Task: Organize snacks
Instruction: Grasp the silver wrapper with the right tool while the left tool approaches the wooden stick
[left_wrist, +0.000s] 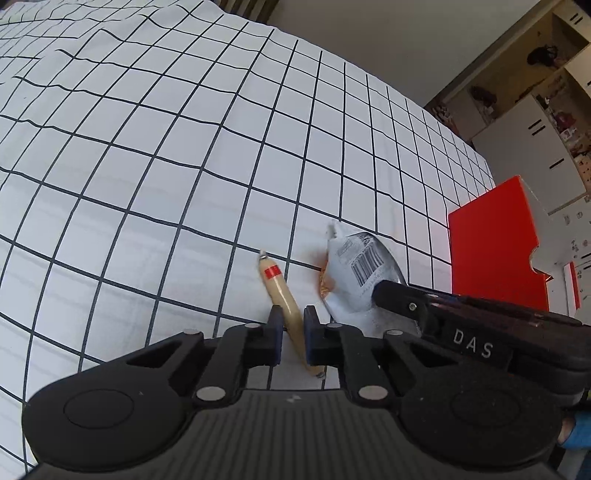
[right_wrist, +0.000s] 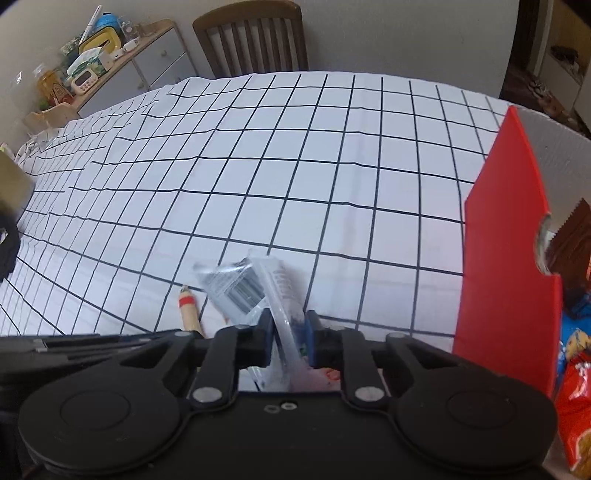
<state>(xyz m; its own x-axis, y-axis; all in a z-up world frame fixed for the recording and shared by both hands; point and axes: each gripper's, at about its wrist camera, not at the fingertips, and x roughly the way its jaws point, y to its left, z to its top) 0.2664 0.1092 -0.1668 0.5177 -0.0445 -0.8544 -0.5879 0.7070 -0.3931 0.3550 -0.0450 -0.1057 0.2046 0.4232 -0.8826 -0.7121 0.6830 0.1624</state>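
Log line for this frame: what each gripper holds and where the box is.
left gripper: shut on sausage stick | right gripper: shut on clear packet | red box: right, snacks inside

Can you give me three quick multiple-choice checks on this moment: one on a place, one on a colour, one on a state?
1. Where is the red box relative to the sausage stick?
A. To its right
B. To its left
C. Beneath it

2. What colour is the band near the sausage stick's tip?
A. Green
B. Red
C. Blue

3. What is the right hand-held gripper doing?
A. Open over bare cloth
B. Shut on the clear snack packet
C. Shut on the box wall

Key:
1 A: the red box stands right of the sausage stick.
2 B: a red band wraps its tip.
3 B: the right hand-held gripper pinches the clear snack packet; the left hand-held gripper pinches the stick.
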